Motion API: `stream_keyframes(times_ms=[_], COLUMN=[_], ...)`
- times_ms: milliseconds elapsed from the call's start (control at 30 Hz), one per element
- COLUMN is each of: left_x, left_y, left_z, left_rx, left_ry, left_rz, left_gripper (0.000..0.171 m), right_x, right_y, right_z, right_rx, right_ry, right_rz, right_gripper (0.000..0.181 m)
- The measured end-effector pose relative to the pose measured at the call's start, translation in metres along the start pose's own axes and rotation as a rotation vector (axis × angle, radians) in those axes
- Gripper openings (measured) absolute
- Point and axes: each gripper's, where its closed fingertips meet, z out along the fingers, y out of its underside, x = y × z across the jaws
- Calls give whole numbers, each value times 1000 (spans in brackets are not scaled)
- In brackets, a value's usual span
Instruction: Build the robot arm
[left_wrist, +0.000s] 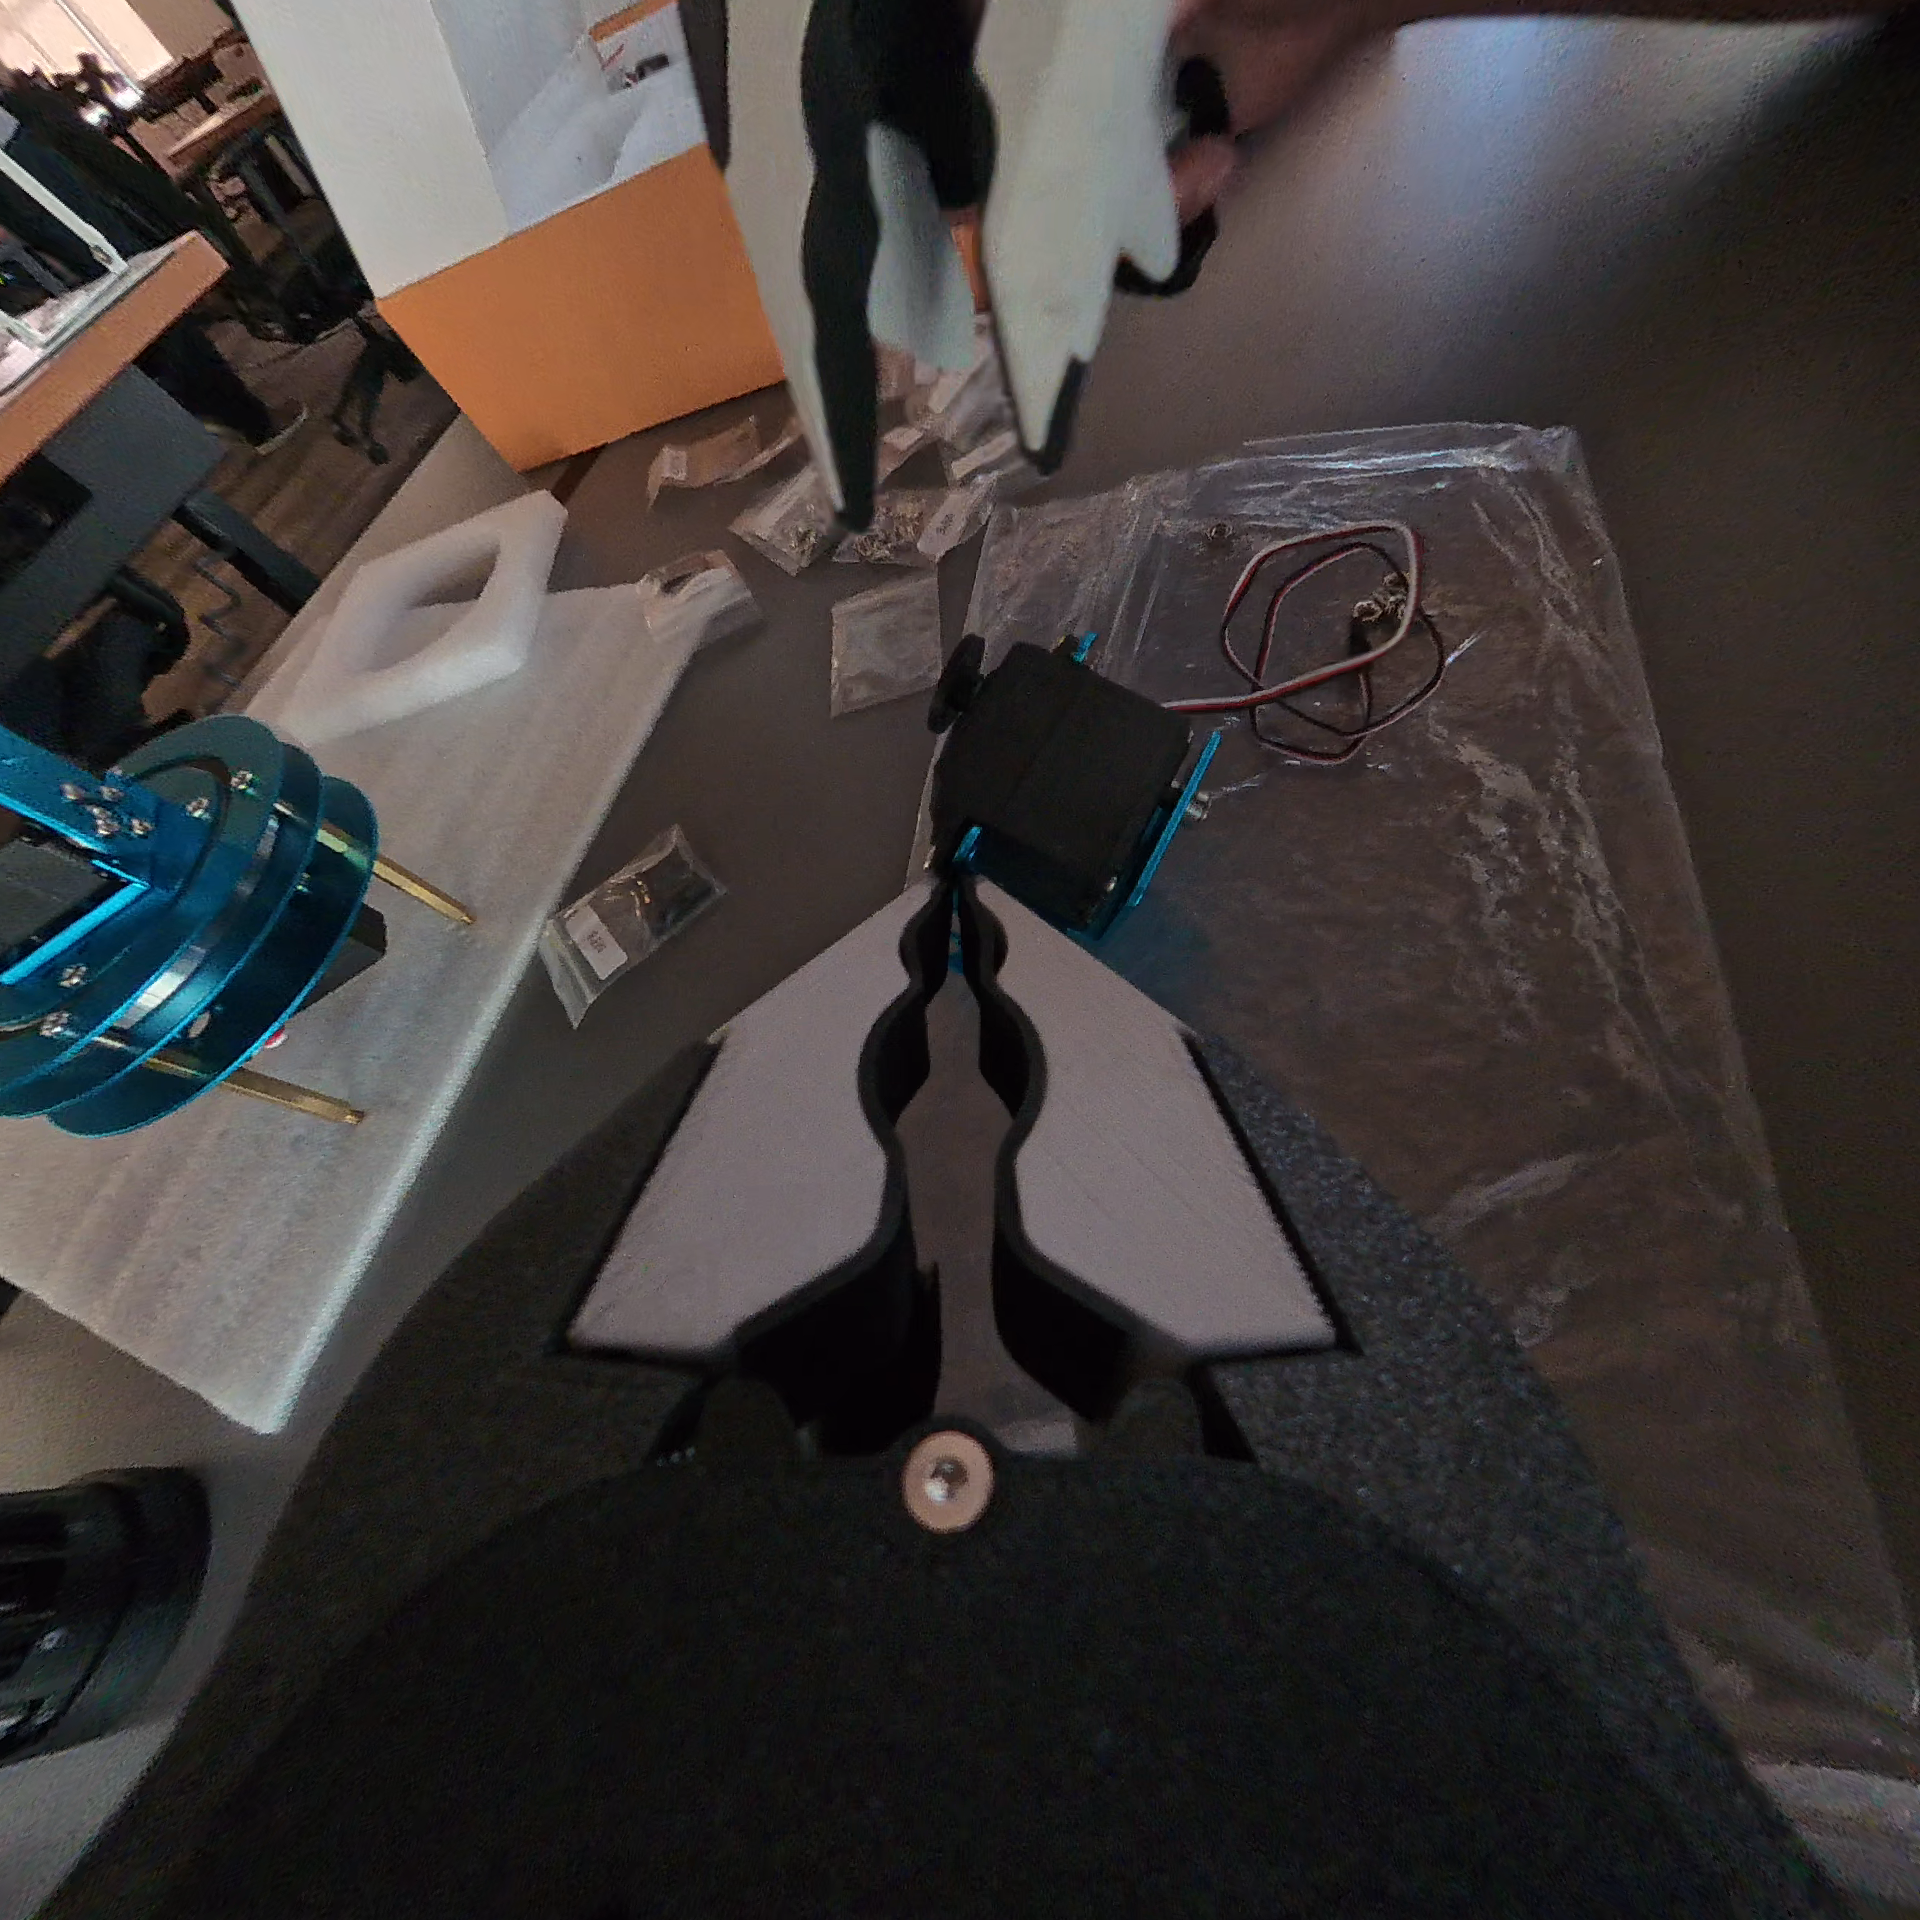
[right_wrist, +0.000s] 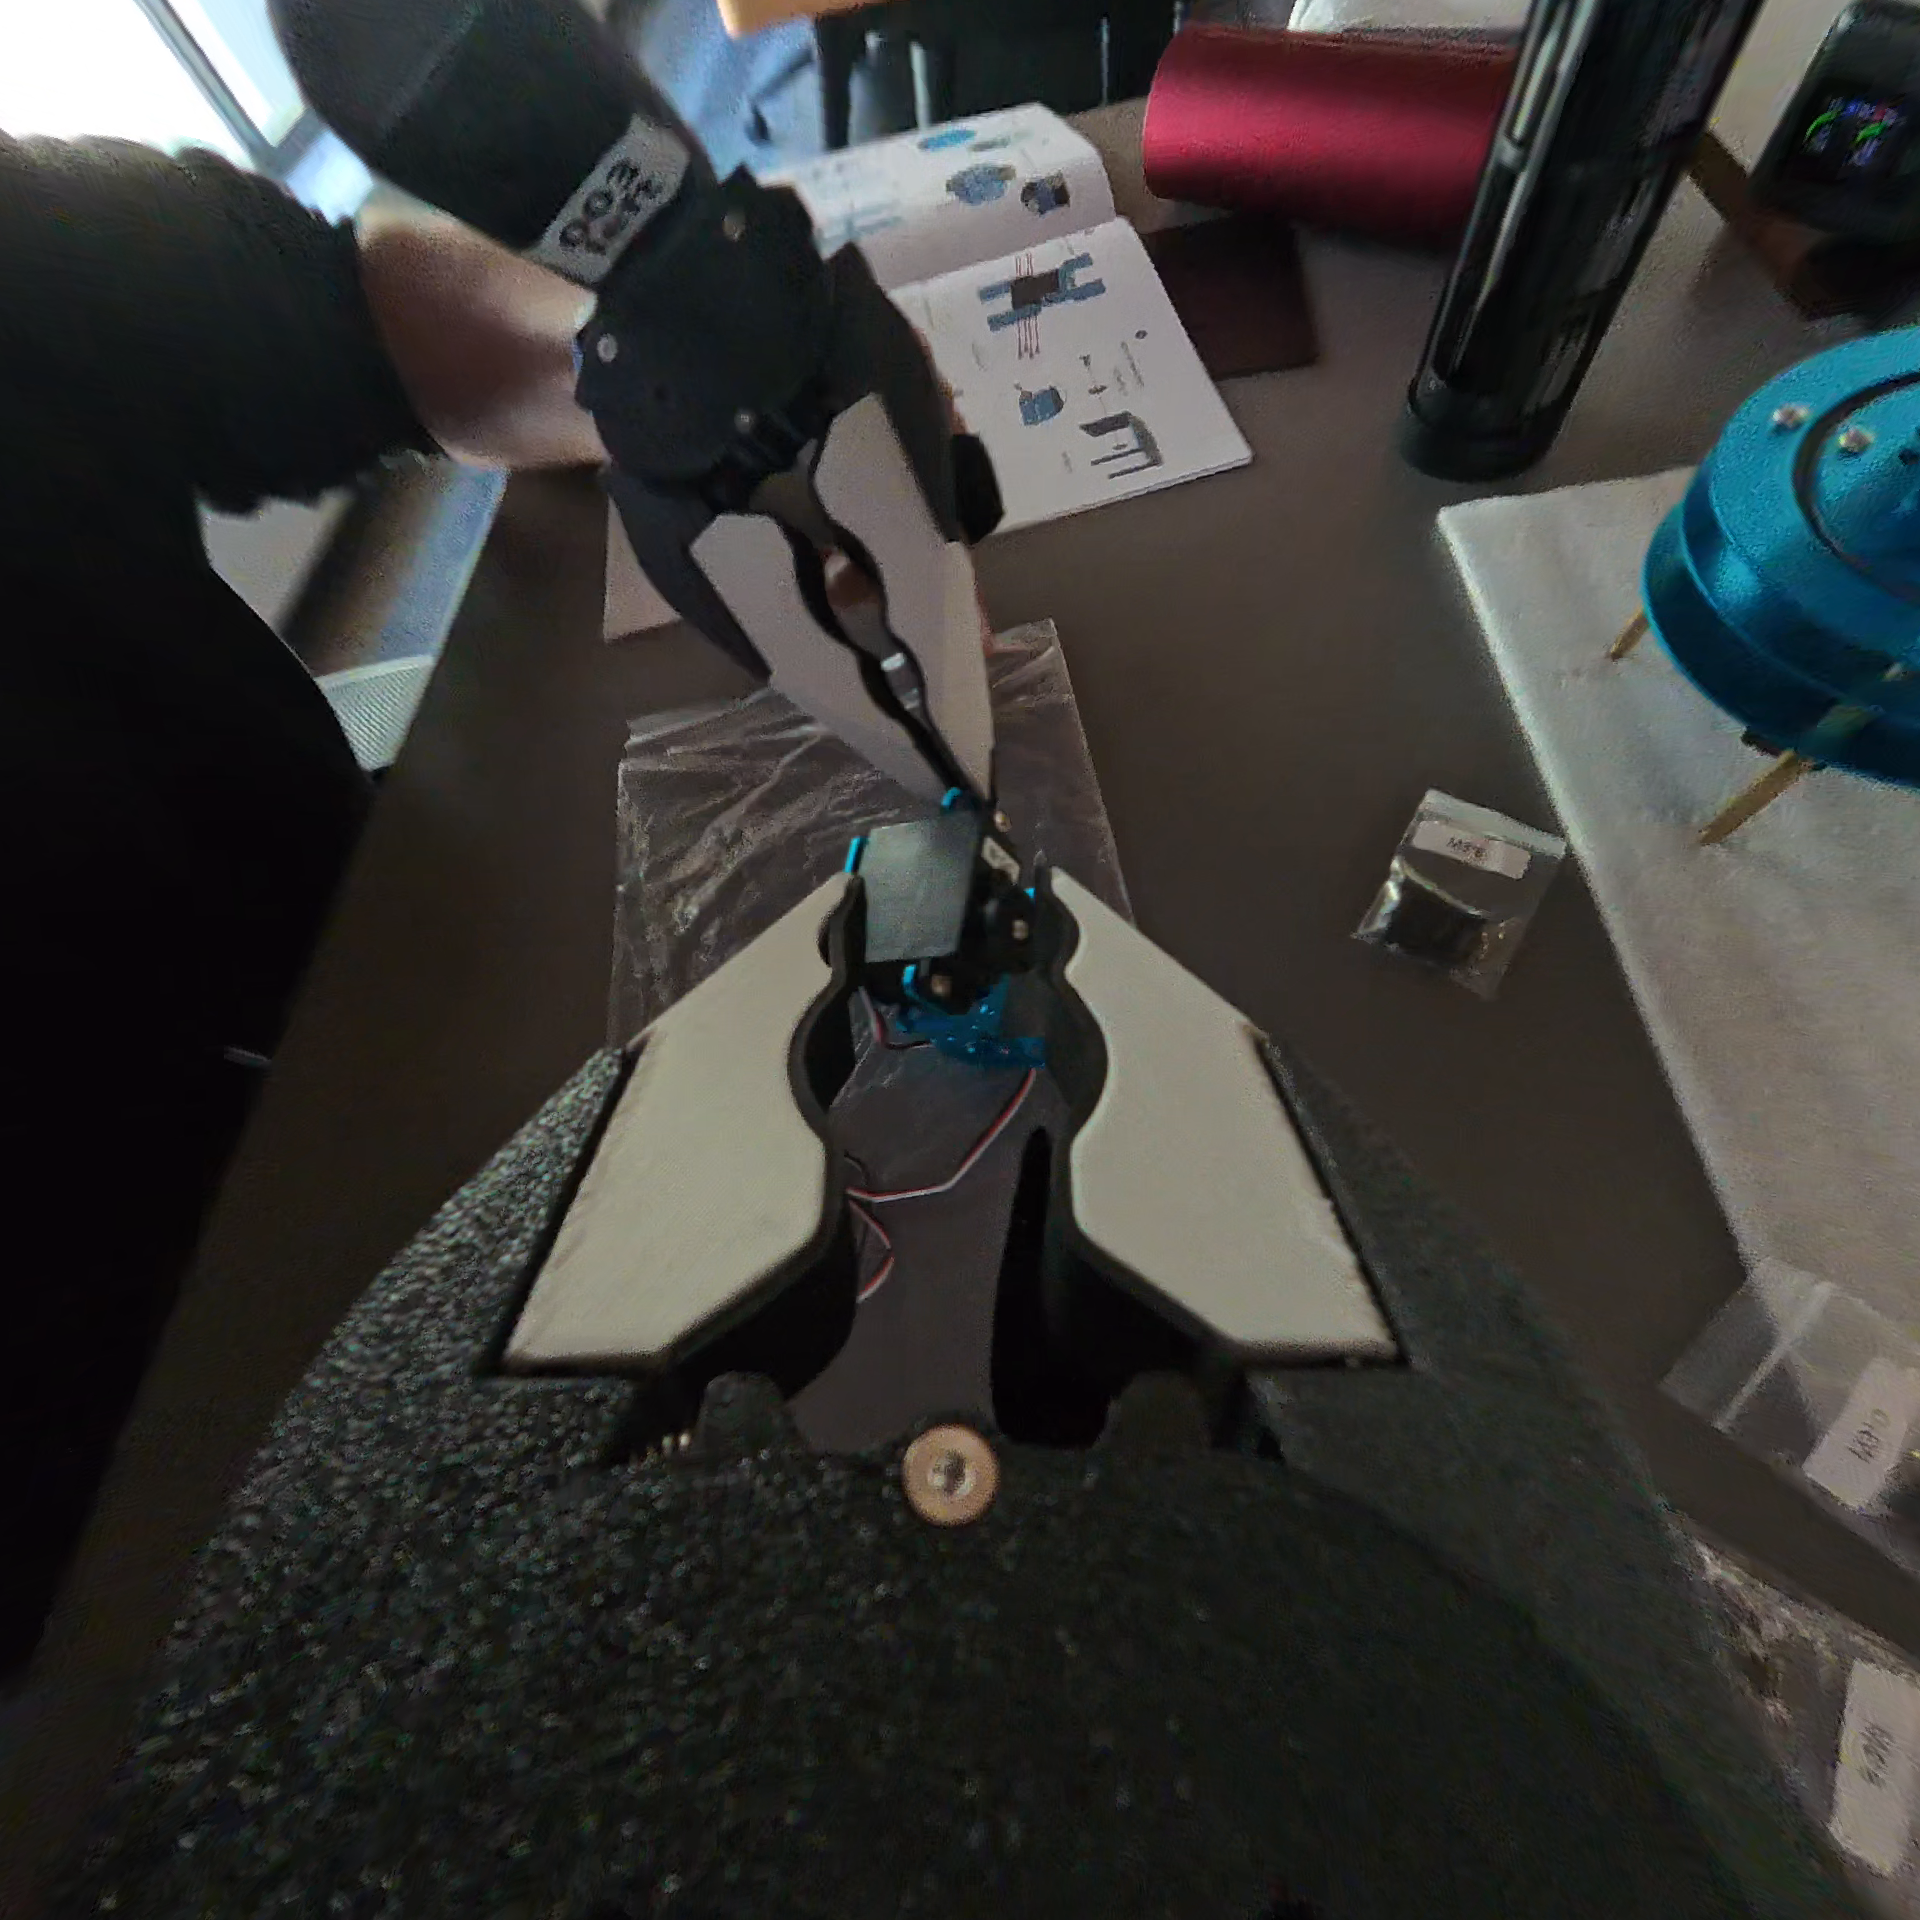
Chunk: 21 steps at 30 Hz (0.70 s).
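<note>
Pinching the blue metal bracket (left_wrist: 971, 847) of the black servo motor (left_wrist: 1060, 774), left tongs (left_wrist: 956, 899) sit nearly closed; right tongs (right_wrist: 951, 894) gape around it above the clear plastic bag (left_wrist: 1455, 831) on the counter (left_wrist: 810, 790). Keep grip firm, wires (left_wrist: 1330, 644) free.

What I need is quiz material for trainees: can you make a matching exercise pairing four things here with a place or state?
Things:
1 left gripper
2 right gripper
3 blue round assembly
4 booklet

Place or state:
a on the white foam sheet
b jaws open
c lying open on the table
d shut on the blue bracket of the servo

Pairs: 1-d, 2-b, 3-a, 4-c
</note>
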Motion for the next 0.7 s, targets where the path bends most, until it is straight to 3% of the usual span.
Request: stream_keyframes(times_ms=[67,200,300,433,567,700], left_x=[3,7,10,13,16,8], left_y=[0,-1,-3,-6,-11,-11], left_z=[-1,-2,-2,0,1,-1], left_rx=[-5,-18,-22,-32,-30,-29], left_ry=[-4,-4,-2,-7,-13,-47], left_rz=[12,6,5,-8,-18,-21], left_gripper=[0,1,1,0,0,0], right_x=[-15,-25,-28,-22,-16,-9], right_y=[5,27,31,32,40,41], right_z=[6,23,33,44,46,37], right_rx=[-36,-155,-195,-233,-273,-263], right_ry=[55,234,381,493,517,475], right_rz=[-76,-221,-338,-403,-446,-393], right_gripper=[26,58,63,61,29,26])
